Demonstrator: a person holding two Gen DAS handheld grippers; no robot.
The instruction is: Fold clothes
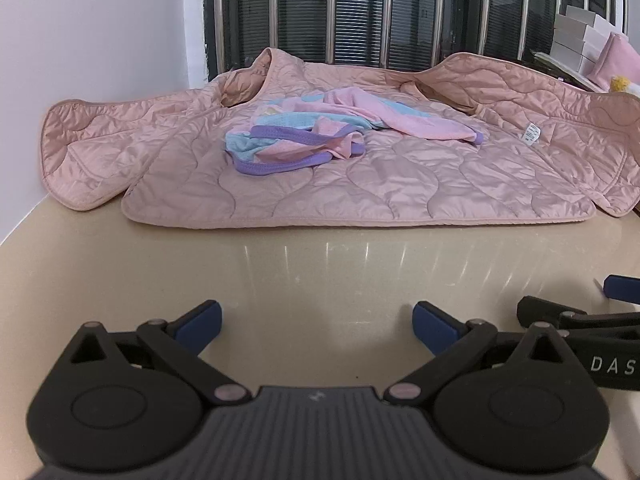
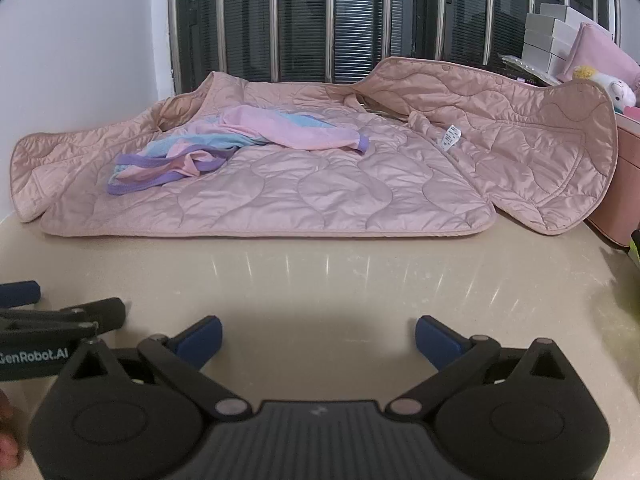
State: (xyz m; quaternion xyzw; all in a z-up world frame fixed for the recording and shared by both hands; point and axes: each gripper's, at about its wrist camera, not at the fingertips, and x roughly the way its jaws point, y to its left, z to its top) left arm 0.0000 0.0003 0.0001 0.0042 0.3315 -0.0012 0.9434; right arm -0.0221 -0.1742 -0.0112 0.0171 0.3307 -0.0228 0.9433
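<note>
A pink quilted jacket (image 1: 360, 176) (image 2: 280, 184) lies opened flat, lining up, across the far half of the beige table (image 1: 320, 272) (image 2: 320, 280). A small pastel garment (image 1: 316, 132) (image 2: 224, 140) in pink, light blue and purple trim is crumpled on top of it. My left gripper (image 1: 318, 322) hovers over the bare near part of the table, open, with nothing between its blue pads. My right gripper (image 2: 319, 338) is beside it, also open and holding nothing. Each gripper shows at the edge of the other's view: the right gripper (image 1: 576, 312), the left gripper (image 2: 52, 312).
A barred dark window (image 1: 360, 12) runs behind the table, and a white wall (image 1: 100, 32) closes the left side. At the back right are stacked white boxes (image 2: 548, 40), a pink cushion (image 2: 600, 52), a plush toy (image 2: 608, 84) and a pink box (image 2: 624, 184).
</note>
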